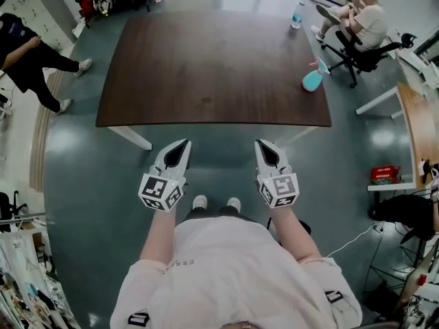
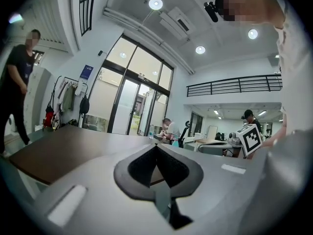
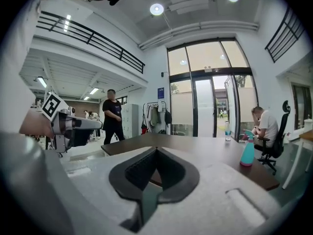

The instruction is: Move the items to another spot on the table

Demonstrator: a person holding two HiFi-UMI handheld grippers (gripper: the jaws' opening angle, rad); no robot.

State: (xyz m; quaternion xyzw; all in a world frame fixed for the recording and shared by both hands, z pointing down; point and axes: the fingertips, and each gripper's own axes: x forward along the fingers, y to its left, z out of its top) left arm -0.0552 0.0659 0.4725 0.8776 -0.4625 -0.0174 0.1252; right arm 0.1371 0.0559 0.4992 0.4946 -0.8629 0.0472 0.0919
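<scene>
A teal spray bottle (image 1: 313,79) stands at the right edge of the dark brown table (image 1: 212,67), and a clear water bottle (image 1: 296,18) stands near its far right corner. Both show in the right gripper view too: the spray bottle (image 3: 247,152) on the right and the water bottle (image 3: 228,131) farther back. My left gripper (image 1: 185,143) and right gripper (image 1: 260,143) hover side by side just short of the table's near edge. Both are shut, with nothing between the jaws. Their tips point at the table (image 2: 63,146).
A person sits in an office chair (image 1: 363,26) beyond the table's right far corner. Another person (image 1: 27,53) stands at the left. A wooden desk (image 1: 415,122) lies to the right. Grey floor surrounds the table.
</scene>
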